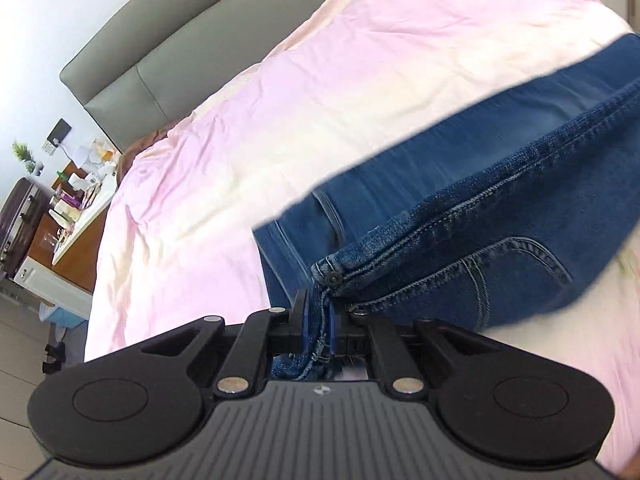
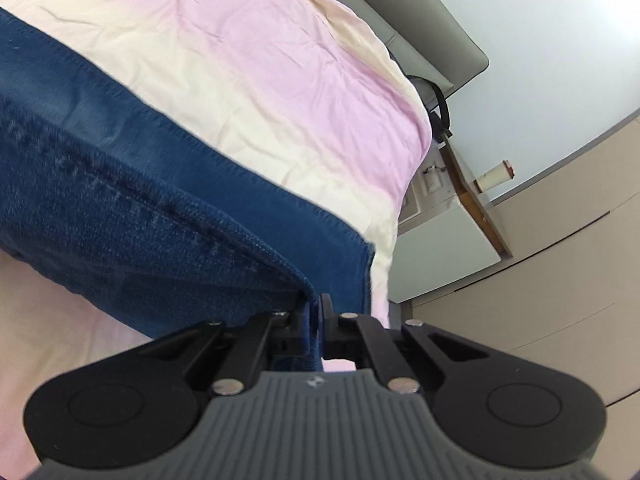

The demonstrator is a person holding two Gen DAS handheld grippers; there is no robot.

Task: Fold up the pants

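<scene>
Blue denim pants (image 1: 460, 216) hang lifted above a pink and cream bed sheet (image 1: 320, 92). My left gripper (image 1: 320, 312) is shut on the waistband by the button, with a back pocket showing to its right. My right gripper (image 2: 316, 312) is shut on the pants (image 2: 140, 208) at the hem end of the legs. The cloth stretches between the two grippers, doubled along its length, with the leg seam on top.
A grey padded headboard (image 1: 168, 52) runs behind the bed. A cluttered wooden nightstand (image 1: 76, 208) and a dark suitcase (image 1: 20, 224) stand at the left. A white bedside cabinet (image 2: 440, 240) and beige wardrobe doors (image 2: 560, 272) are at the right.
</scene>
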